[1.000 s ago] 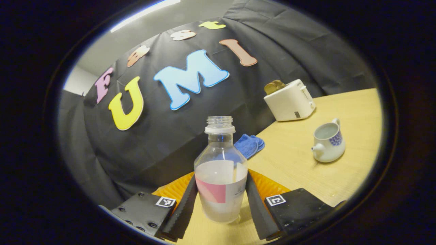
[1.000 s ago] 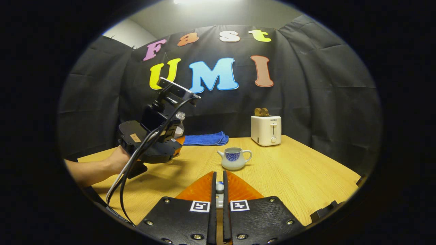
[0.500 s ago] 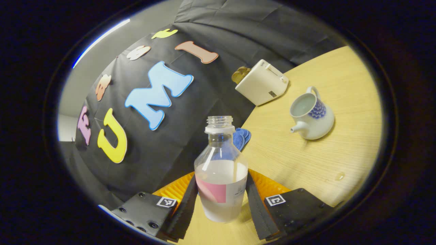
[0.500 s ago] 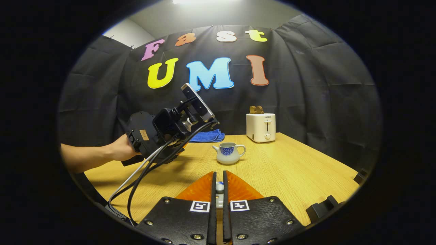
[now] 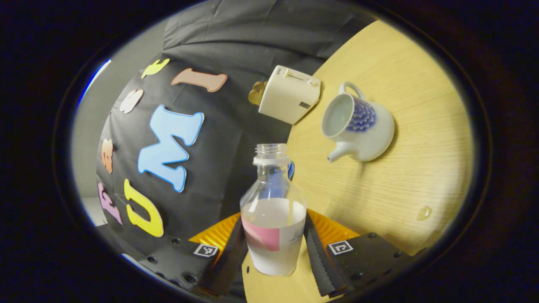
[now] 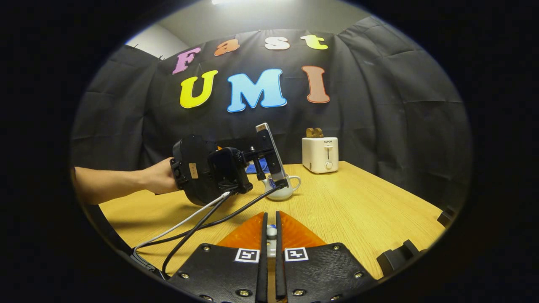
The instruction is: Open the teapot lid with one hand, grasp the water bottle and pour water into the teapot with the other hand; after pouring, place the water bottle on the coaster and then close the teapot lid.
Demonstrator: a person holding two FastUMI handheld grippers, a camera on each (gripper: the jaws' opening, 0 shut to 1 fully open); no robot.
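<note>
Tilted further over than a moment ago, the left gripper [image 5: 273,252] clamps the uncapped water bottle [image 5: 273,219] between both fingers, its mouth nearer the lidless teapot [image 5: 358,126], which stands ahead and to its right on the table [image 5: 421,168]. Nearest in the right gripper view, the right gripper [image 6: 269,252] pinches the teapot lid [image 6: 271,231]. Beyond the teapot stands a toaster [image 6: 320,154].

the left claw [image 5: 273,256] grips the uncapped water bottle [image 5: 273,210], tilted toward the lidless teapot [image 5: 358,124] on the bench [image 5: 421,139].
</note>
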